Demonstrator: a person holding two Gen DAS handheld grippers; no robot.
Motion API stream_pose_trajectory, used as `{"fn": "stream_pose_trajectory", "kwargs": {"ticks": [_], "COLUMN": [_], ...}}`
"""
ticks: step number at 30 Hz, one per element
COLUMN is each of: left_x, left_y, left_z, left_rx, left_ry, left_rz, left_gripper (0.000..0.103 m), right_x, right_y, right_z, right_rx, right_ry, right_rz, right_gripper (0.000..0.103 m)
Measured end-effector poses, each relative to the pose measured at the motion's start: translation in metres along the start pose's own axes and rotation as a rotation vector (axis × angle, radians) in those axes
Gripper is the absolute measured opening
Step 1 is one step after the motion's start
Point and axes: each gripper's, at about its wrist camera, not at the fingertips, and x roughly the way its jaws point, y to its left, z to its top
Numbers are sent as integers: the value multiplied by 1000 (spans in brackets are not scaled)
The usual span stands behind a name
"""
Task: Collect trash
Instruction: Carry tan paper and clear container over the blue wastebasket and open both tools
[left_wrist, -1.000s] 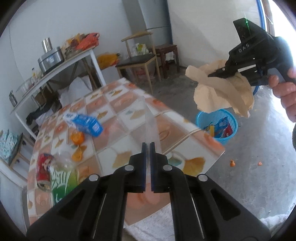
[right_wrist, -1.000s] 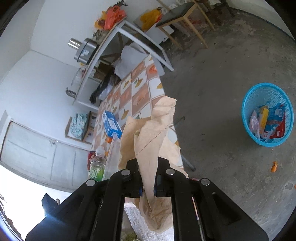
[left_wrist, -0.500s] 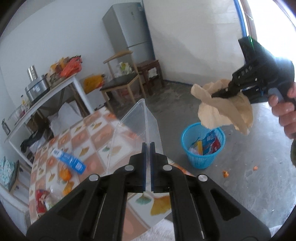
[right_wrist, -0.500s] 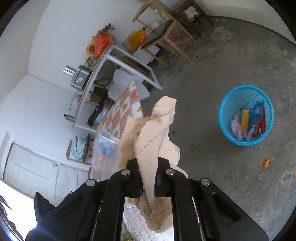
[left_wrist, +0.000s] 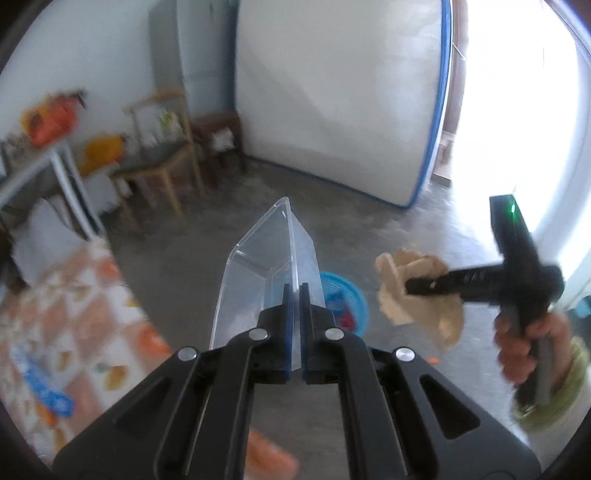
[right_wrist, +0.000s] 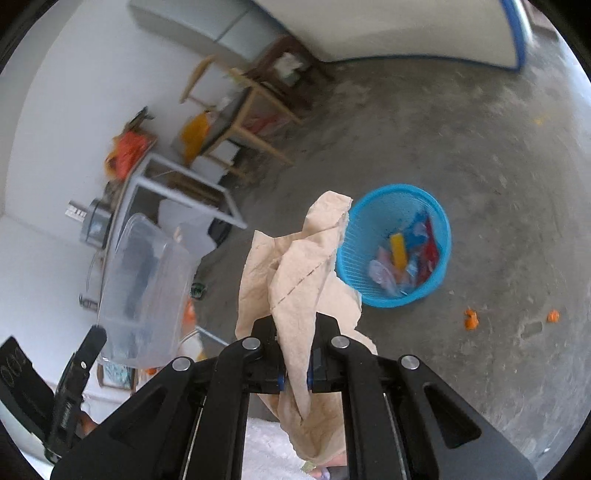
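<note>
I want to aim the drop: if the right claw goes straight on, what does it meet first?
Probably the blue basket on the floor, slightly right of its line; depth is unclear.

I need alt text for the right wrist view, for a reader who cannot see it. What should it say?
The right gripper is shut on crumpled brown paper, held above a grey concrete floor. Ahead stands a blue basket with colourful wrappers inside. At left, the left gripper holds a clear plastic container.
</note>
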Motion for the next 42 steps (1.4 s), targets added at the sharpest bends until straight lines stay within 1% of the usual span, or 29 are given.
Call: {"fn": "stream_pose_trajectory", "kwargs": {"ticks": [2, 5, 7, 8, 9, 11, 12, 13, 14, 15, 16, 17, 18, 20, 22, 26, 28, 29, 30, 31, 32, 33, 35, 37, 38, 40, 42], "left_x": [35, 78, 114, 125, 145, 172, 186, 198, 208, 214, 215, 214, 210, 197, 176, 111, 71, 47, 31, 13, -9, -22, -52, -81, -98, -124, -152], "left_y": [0, 1, -1, -2, -4, -7, -8, -9, -8, -5, -3, 0, 4, 11, 20, 37, 46, 51, 57, 63, 71, 78, 93, 109, 118, 130, 146], "left_z": [10, 20, 28, 30, 34, 38, 39, 40, 41, 42, 41, 40, 41, 40, 41, 37, 31, 25, 19, 12, 0, -8, -32, -59, -74, -98, -116], "left_rx": [-46, -85, -95, -98, -107, -113, -124, -137, -149, -162, -181, -196, -204, -210, -211, -201, -197, -195, -199, -209, -227, -238, -267, -289, -308, -348, -396], "left_ry": [66, 138, 184, 195, 215, 245, 252, 266, 285, 295, 289, 283, 281, 267, 246, 169, 117, 90, 77, 64, 40, 26, -1, -17, -28, -49, -74], "left_rz": [-59, -95, -88, -83, -81, -72, -73, -77, -64, -45, -41, -56, -65, -59, -45, -14, 9, 17, 24, 29, 30, 37, 66, 111, 148, 185, 211], "left_gripper": [2, 2, 2, 2, 2, 2, 5, 11, 33, 41, 41, 42, 45, 47, 48, 56, 61, 63, 65, 66, 69, 72, 73, 73, 73, 74, 74], "right_x": [12, 33, 40, 45, 49, 56, 61, 65, 70, 74, 77, 85, 89, 105, 126, 170, 194, 210, 221, 234, 245, 256, 271, 275, 272, 263, 250], "right_y": [-17, -43, -56, -62, -65, -69, -73, -77, -80, -84, -86, -89, -92, -95, -96, -83, -75, -73, -71, -70, -70, -71, -75, -82, -85, -89, -89], "right_z": [5, 14, 15, 17, 17, 18, 20, 20, 22, 23, 24, 26, 29, 36, 44, 66, 78, 83, 88, 91, 94, 95, 95, 95, 94, 92, 91], "right_rx": [44, 127, 164, 180, 190, 203, 208, 209, 214, 218, 218, 215, 213, 205, 194, 131, 90, 78, 75, 75, 69, 48, 31, 43, 50, 56, 41], "right_ry": [11, 20, 24, 23, 23, 25, 26, 27, 31, 34, 35, 43, 49, 74, 108, 145, 161, 182, 199, 211, 211, 203, 211, 205, 196, 165, 137], "right_rz": [3, 13, 21, 21, 17, 11, 1, -8, -15, -19, -22, -33, -40, -52, -60, -102, -131, -141, -147, -165, -190, -233, -312, -342, -347, -348, -373], "right_gripper": [8, 8, 8, 8, 8, 8, 8, 8, 8, 8, 8, 8, 8, 8, 8, 11, 11, 18, 25, 47, 65, 67, 68, 68, 68, 68, 68]}}
